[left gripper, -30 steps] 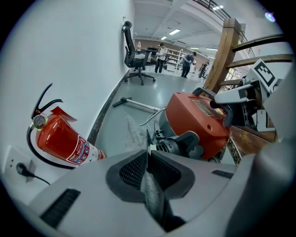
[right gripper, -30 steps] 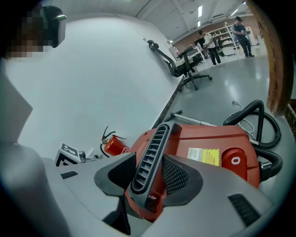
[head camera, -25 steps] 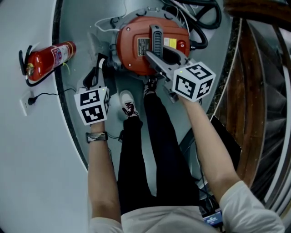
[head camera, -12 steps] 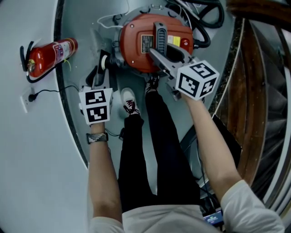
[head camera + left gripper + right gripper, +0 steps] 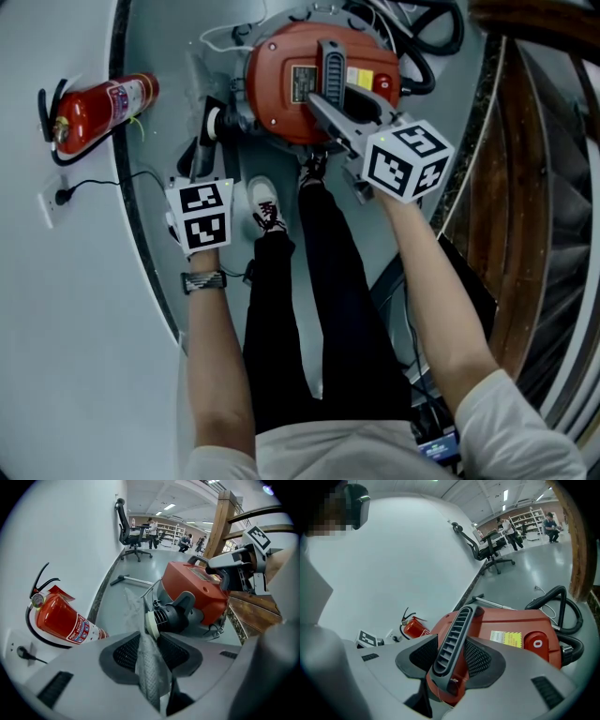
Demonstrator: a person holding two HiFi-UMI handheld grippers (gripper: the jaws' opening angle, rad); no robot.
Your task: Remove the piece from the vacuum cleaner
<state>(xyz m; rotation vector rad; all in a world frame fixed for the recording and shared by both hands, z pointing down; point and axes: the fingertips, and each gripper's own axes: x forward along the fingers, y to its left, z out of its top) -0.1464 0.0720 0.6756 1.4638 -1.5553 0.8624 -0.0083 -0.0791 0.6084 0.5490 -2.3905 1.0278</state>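
Two left gripper (image 5: 148,635) jaws just opened, cloth (image 5: 147,676) between

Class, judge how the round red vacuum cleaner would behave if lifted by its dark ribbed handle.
Probably heavy: the round red vacuum cleaner is bulky beside the right gripper clamping its dark ribbed handle. The black hose at its side may drag.

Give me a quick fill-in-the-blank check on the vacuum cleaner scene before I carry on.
1. The right gripper is clamped on the vacuum cleaner's black carry ____.
2. The fire extinguisher by the wall is ____ in colour.
3. The coiled hose beside the vacuum cleaner is ____.
Missing words: handle; red; black.
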